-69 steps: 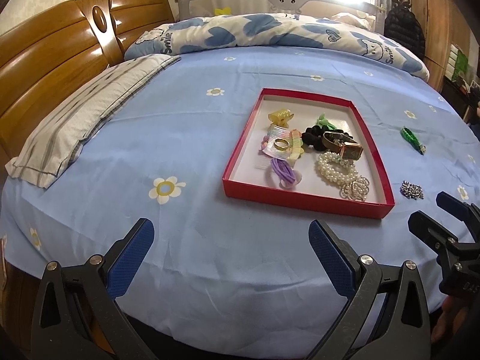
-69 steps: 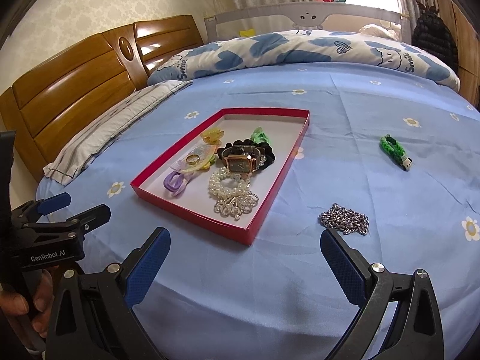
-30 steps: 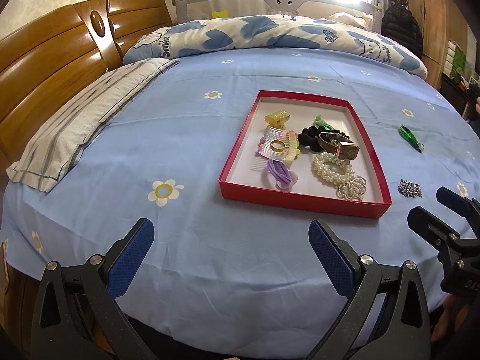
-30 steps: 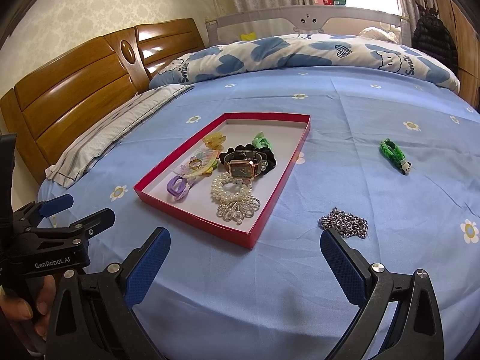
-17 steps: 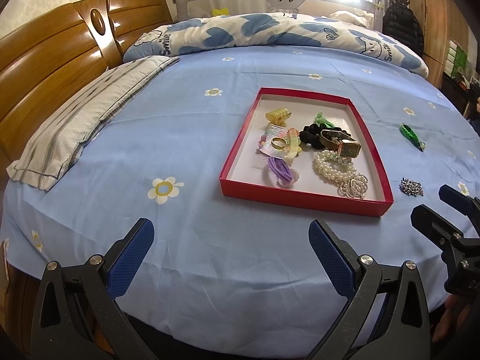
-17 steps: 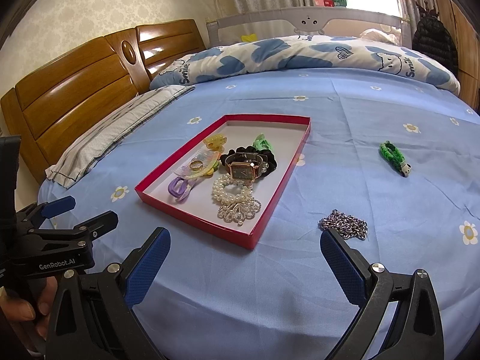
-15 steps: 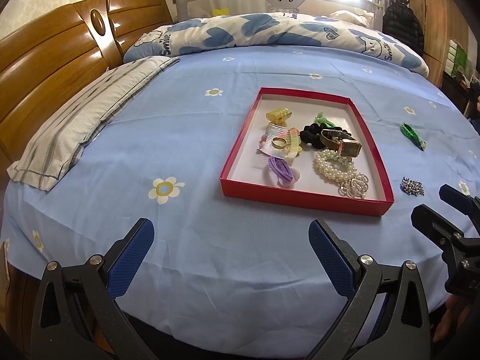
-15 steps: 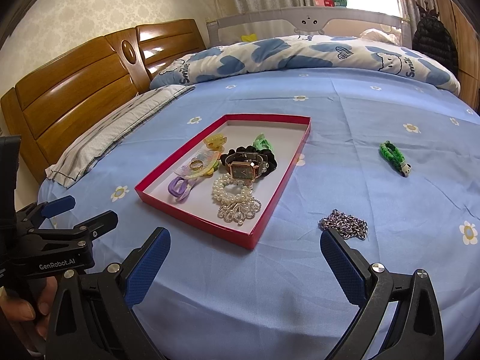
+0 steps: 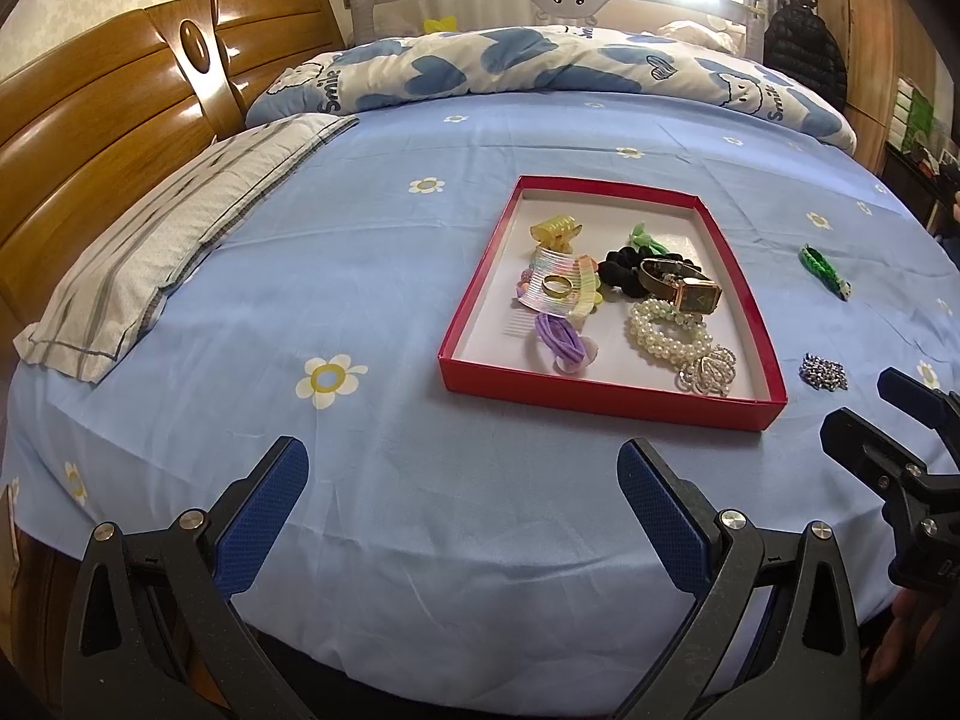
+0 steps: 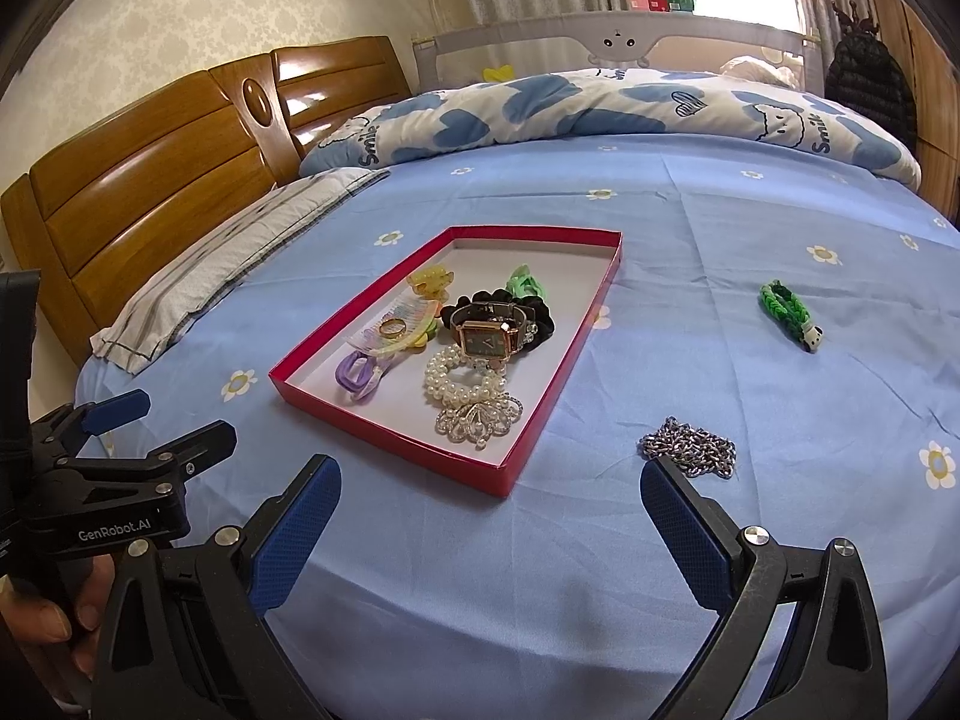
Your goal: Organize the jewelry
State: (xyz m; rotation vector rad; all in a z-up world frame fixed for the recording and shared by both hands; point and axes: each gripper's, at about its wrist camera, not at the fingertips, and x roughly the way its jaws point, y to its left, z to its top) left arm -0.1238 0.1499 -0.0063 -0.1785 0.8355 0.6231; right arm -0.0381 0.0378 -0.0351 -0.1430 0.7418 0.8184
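Observation:
A red tray lies on the blue bedsheet. It holds a watch, a pearl bracelet, a silver brooch, hair clips, a gold ring and scrunchies. A silver chain and a green braided bracelet lie on the sheet right of the tray. My left gripper is open and empty near the bed's front edge. My right gripper is open and empty, with the chain just beyond its right finger.
A striped pillow lies at the left by the wooden headboard. A rolled blue-and-white quilt runs along the far side. A dark jacket hangs at the far right.
Both views have shifted only slightly; the grippers stay open and nothing on the bed has moved.

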